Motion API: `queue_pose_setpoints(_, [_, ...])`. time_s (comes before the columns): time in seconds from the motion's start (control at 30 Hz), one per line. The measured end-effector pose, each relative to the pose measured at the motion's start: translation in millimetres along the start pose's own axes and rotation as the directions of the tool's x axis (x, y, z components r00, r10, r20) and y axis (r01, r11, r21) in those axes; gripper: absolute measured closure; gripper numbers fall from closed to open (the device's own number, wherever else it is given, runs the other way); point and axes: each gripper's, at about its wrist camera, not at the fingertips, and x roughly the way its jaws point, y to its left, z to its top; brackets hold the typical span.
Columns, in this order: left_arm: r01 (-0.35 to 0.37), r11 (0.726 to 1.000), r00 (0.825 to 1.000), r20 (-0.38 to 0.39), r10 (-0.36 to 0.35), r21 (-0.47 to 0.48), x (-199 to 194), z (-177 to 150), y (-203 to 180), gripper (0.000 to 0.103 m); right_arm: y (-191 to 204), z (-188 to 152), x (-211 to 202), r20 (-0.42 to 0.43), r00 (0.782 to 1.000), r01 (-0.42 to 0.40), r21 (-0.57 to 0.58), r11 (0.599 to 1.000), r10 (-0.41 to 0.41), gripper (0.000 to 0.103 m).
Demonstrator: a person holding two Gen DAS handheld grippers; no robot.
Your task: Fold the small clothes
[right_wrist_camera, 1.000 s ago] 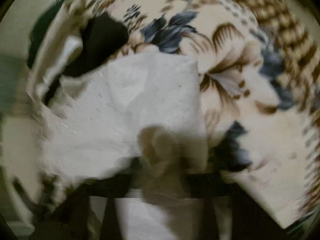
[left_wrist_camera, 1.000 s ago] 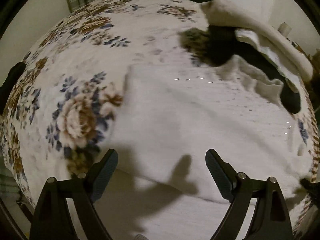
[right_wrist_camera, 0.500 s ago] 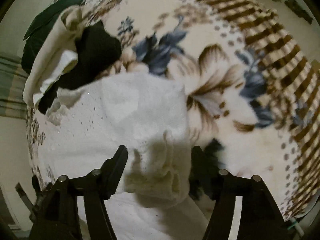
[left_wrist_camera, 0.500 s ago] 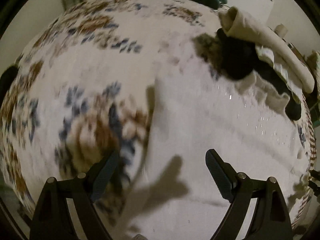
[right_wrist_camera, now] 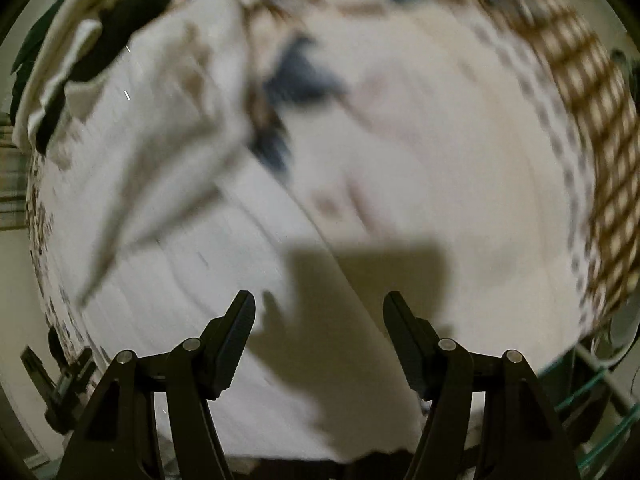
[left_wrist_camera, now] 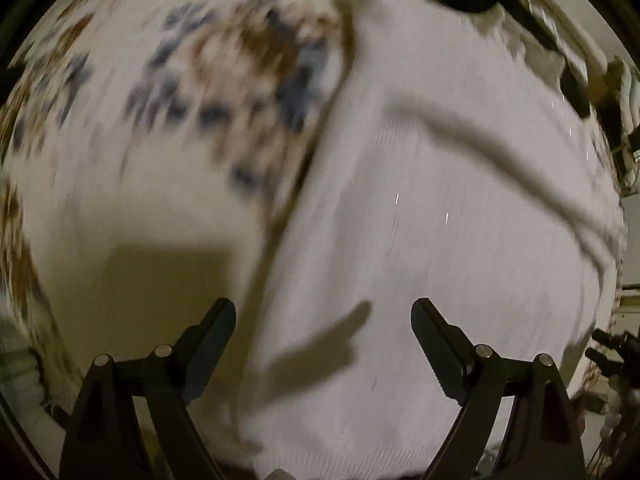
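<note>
We see one white knit garment (left_wrist_camera: 440,208) spread on the floral blanket (left_wrist_camera: 120,200), its lower edge cut off and its folds smeared by blur. Left gripper (left_wrist_camera: 323,320) hangs wide open above it, empty. Right gripper (right_wrist_camera: 319,312), jaws just opened, holds nothing. One pile of dark and cream clothes (right_wrist_camera: 80,52) lies beyond.

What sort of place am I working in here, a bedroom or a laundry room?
Most likely a bedroom: the white garment lies on a floral blanket that looks like bedding, with a pile of other clothes at its far edge. No laundry machines show.
</note>
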Motion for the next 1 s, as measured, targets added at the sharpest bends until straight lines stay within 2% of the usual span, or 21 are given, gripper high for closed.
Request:
queue_pose_setpoints(0.13, [-0.01, 0.998, 1.0, -0.024, 0.008, -0.056, 8.3, -56.1, 14.5, 0.013, -29.3, -31.7, 11.0, -0.049, 0.999, -0.024, -0.004, 1.0, 0.024, 0.034])
queue_pose_setpoints(0.2, [-0.012, 0.997, 1.0, -0.019, 0.01, -0.072, 12.4, -72.6, 16.6, 0.013, -40.4, -43.0, 15.7, -0.071, 0.996, -0.048, -0.011, 0.999, 0.047, 0.034])
queue_pose_setpoints(0.33, [0.036, 0.991, 0.999, -0.025, -0.039, -0.126, 27.9, -99.9, 16.9, 0.014, -55.1, -62.8, 30.4, -0.11, 0.99, -0.096, -0.049, 0.994, 0.09, 0.034])
queue_pose_setpoints(0.47, [0.016, 0.994, 1.0, 0.003, -0.015, -0.112, 37.2, -113.5, 9.9, 0.015, -60.2, -74.0, 35.0, -0.075, 0.992, -0.11, -0.085, 0.99, 0.104, 0.033])
queue_pose_setpoints(0.5, [0.009, 0.994, 1.0, 0.02, -0.007, -0.105, 36.9, -116.1, 7.3, 0.028, -59.2, -75.5, 32.6, -0.065, 0.992, -0.117, -0.094, 0.989, 0.112, 0.033])
queue_pose_setpoints(0.53, [-0.003, 0.996, 0.999, 0.044, 0.007, -0.094, 34.6, -119.3, 4.5, 0.04, -58.2, -76.8, 32.0, -0.057, 0.99, -0.134, -0.106, 0.985, 0.128, 0.039])
queue_pose_setpoints(0.57, [-0.031, 0.996, 0.998, 0.058, 0.036, -0.081, 31.2, -126.6, 1.4, 0.076, -58.2, -80.3, 33.6, -0.054, 0.99, -0.135, -0.117, 0.984, 0.129, 0.045])
queue_pose_setpoints(0.6, [-0.04, 0.997, 0.997, 0.065, 0.044, -0.072, 28.1, -129.5, -1.6, 0.088, -57.5, -83.1, 33.8, -0.053, 0.992, -0.124, -0.131, 0.984, 0.118, 0.057])
queue_pose_setpoints(0.63, [-0.005, 0.998, 0.997, 0.082, 0.011, -0.068, 24.0, -134.2, -3.0, 0.091, -56.7, -86.3, 34.3, -0.051, 0.993, -0.115, -0.148, 0.982, 0.109, 0.068])
queue_pose_setpoints(0.7, [-0.009, 0.999, 0.994, 0.113, 0.014, -0.04, 17.8, -146.3, -10.0, 0.093, -58.5, -92.6, 35.6, -0.061, 0.991, -0.127, -0.149, 0.981, 0.119, 0.087])
queue_pose_setpoints(0.83, [0.024, 0.998, 0.99, 0.143, -0.016, -0.055, 2.4, -162.0, -11.6, 0.094, -60.7, -95.2, 32.0, -0.047, 0.989, -0.144, -0.136, 0.98, 0.139, 0.093])
queue_pose_setpoints(1.0, [0.08, 0.994, 0.981, 0.183, -0.064, -0.079, -39.6, -165.8, 5.2, 0.095, -80.4, -110.1, 1.2, -0.025, 0.988, -0.152, -0.123, 0.981, 0.15, 0.094])
